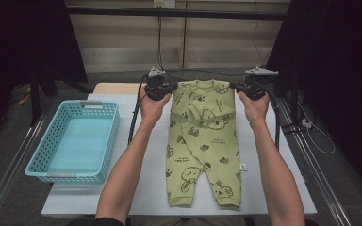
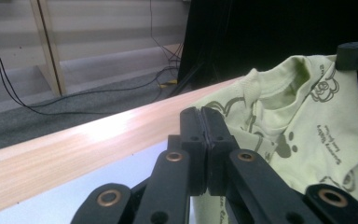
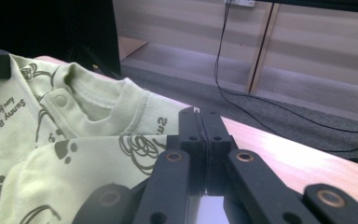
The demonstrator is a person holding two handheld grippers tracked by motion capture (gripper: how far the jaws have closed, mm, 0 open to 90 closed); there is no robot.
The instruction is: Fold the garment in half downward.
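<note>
A baby romper (image 1: 202, 141) lay flat on the counter (image 1: 273, 188), neckline toward the far edge and legs toward the near edge, just right of the counter's middle. A basket (image 1: 73, 141) stood on the left side of the counter, overhanging its left edge, well apart from the romper. The left tool (image 1: 162, 89) sat at the romper's far left shoulder, the right tool (image 1: 247, 89) at its far right shoulder.

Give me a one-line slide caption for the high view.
Both shut grippers, left gripper and right gripper, at the shoulders of a light-green printed baby romper lying beside a turquoise plastic basket.
</note>
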